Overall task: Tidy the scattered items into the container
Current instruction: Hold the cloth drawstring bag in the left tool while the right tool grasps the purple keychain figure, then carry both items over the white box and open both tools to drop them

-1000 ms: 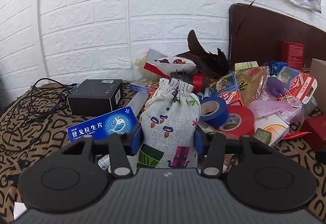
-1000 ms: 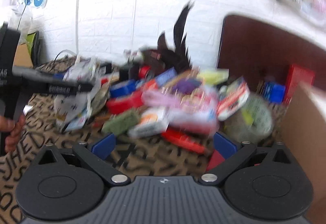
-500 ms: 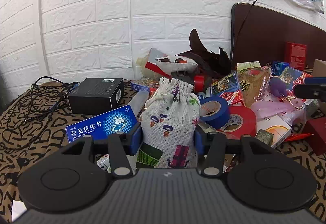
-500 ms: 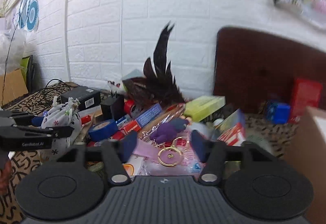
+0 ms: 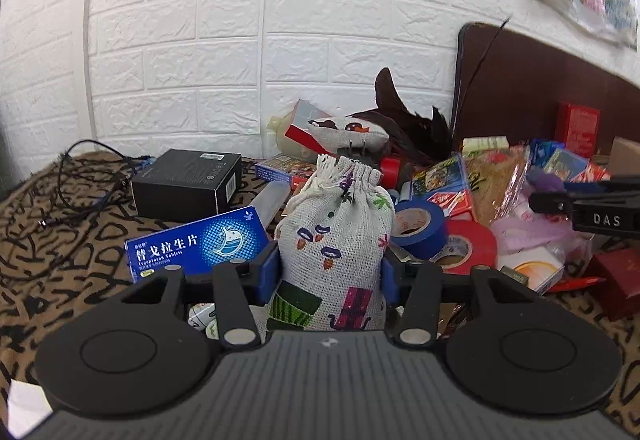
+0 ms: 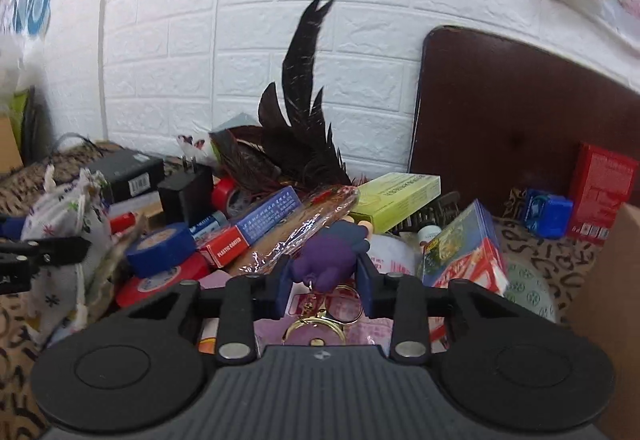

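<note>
My left gripper (image 5: 330, 272) is shut on a printed cloth drawstring pouch (image 5: 334, 236), held upright above the leopard-print surface; the pouch also shows at the left of the right wrist view (image 6: 66, 224). My right gripper (image 6: 325, 282) is shut on a purple plush keychain toy (image 6: 326, 260) with gold rings (image 6: 320, 324) hanging below it, over the pile of scattered items. A brown cardboard box edge (image 6: 612, 280) stands at the far right.
The pile holds blue tape (image 5: 418, 226), red tape (image 5: 468, 246), a blue medicine box (image 5: 196, 242), a black box (image 5: 186, 186), dark feathers (image 6: 300, 120), a green box (image 6: 396, 192) and card packs. Cables (image 5: 80, 180) lie at left. A dark headboard (image 6: 500, 112) stands behind.
My right gripper swung left over the pile and closed on the purple keychain toy. My left gripper kept holding the pouch and rose slightly.
</note>
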`<control>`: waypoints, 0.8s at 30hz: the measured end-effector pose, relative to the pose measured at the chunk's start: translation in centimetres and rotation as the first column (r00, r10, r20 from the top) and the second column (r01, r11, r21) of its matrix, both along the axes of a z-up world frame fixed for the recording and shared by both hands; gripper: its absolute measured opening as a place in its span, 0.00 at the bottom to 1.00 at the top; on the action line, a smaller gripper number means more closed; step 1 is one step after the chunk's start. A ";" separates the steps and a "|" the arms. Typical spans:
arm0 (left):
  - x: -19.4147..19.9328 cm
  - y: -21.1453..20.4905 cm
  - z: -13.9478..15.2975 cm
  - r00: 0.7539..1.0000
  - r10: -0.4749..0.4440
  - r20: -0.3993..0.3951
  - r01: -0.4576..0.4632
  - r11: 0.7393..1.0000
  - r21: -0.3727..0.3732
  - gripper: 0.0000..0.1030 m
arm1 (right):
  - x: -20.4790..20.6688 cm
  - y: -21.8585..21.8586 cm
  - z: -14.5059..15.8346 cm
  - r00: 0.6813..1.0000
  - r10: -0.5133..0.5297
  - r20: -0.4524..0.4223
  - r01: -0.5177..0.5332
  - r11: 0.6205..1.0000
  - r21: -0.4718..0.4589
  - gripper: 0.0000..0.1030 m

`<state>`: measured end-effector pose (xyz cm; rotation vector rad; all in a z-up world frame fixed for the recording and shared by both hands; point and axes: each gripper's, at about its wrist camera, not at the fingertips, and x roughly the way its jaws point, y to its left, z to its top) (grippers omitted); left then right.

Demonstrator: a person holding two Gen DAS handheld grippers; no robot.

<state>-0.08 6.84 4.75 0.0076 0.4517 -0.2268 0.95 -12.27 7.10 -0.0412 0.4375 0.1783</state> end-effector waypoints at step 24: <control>-0.6 -15.8 11.8 0.893 -0.396 0.214 0.419 0.905 -0.076 0.43 | -9.4 -14.5 13.8 0.946 -0.152 0.285 0.143 0.988 0.054 0.30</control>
